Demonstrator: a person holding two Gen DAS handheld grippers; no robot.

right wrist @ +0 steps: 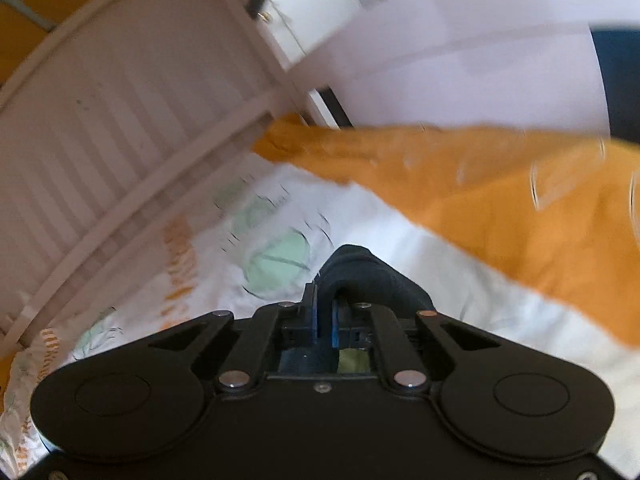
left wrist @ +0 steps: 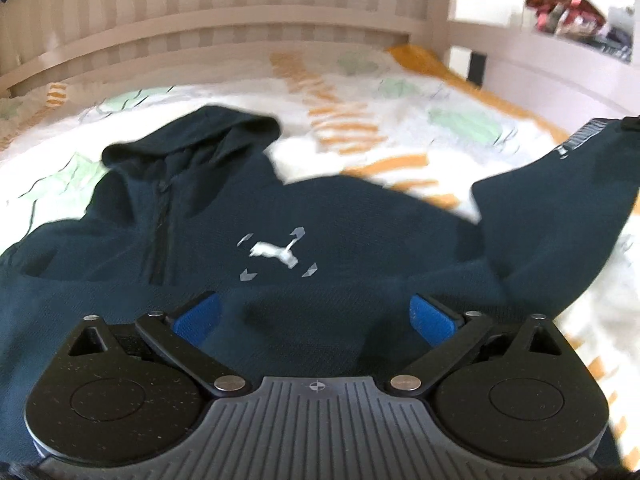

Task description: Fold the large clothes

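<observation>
Pinching a dark sleeve (right wrist: 360, 276) in the closed right gripper (right wrist: 325, 320); left gripper (left wrist: 316, 316) spread wide above the hoodie (left wrist: 240, 216) on the bed (left wrist: 360, 92).

a dark hoodie (left wrist: 280, 216) lies spread on the bed's patterned white cover (left wrist: 360, 92).
</observation>
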